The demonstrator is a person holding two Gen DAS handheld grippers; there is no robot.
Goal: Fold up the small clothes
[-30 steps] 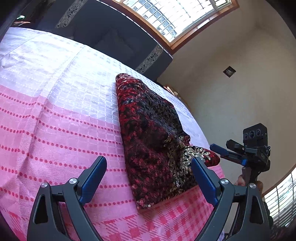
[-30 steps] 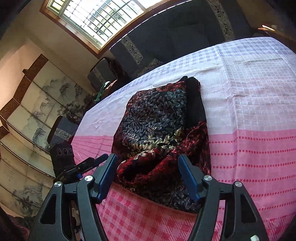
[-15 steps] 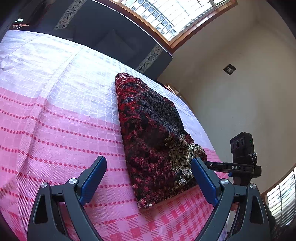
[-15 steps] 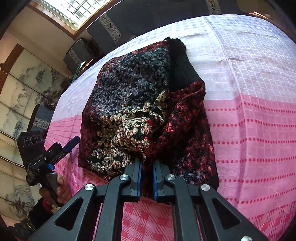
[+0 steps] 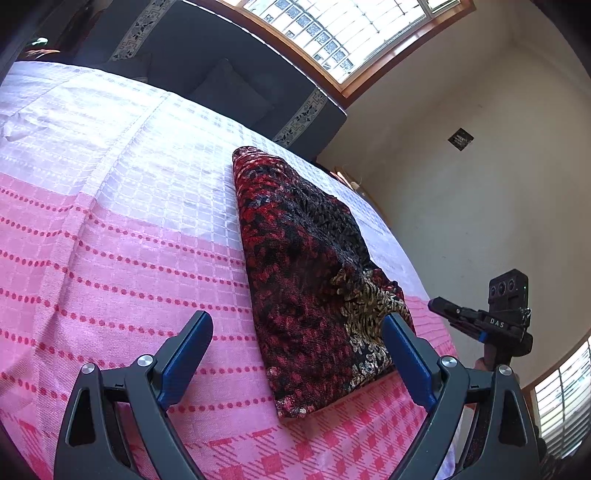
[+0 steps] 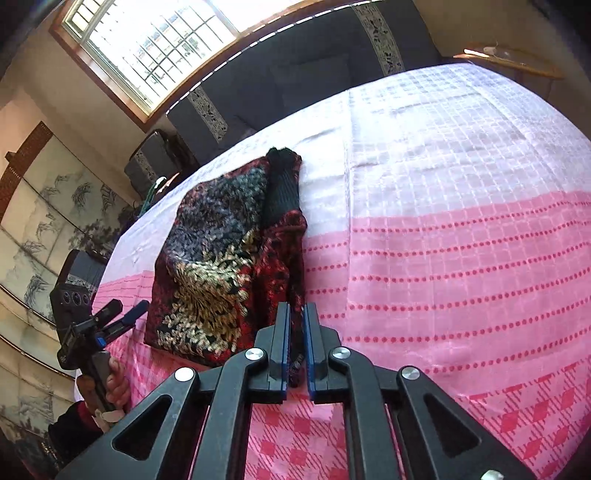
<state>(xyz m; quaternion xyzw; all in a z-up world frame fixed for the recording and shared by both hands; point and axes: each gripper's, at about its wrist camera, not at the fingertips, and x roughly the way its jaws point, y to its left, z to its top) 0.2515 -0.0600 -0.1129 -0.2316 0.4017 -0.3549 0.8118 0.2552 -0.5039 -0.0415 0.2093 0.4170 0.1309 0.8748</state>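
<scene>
A pink-and-white checked cloth (image 5: 110, 229) covers the whole table and fills most of both views. Behind it stands a dark sofa (image 5: 229, 74) with patterned trim, under a barred window (image 5: 332, 33). In the right wrist view a painted folding screen (image 6: 33, 206) lines the wall at the left.

The garment (image 5: 306, 280), red and black with a gold leaf-patterned patch, lies folded on the cloth, reaching from the white band across into the pink band near the table's front edge. In the right wrist view a plain black part of the garment shows at its far end.

The left gripper (image 5: 295, 347) hovers over the garment's near end with its blue fingers wide apart; the near corner of the garment lies between them, but neither pad touches it.

The right gripper (image 6: 295, 332) sits at the garment's near right edge. Its jaws are nearly together and just easing apart, with a fold of the red fabric pinched between the pads.

A hand (image 6: 110, 384) holds the left gripper's handle at the lower left of the right wrist view, above a dark sleeve (image 6: 74, 424).
</scene>
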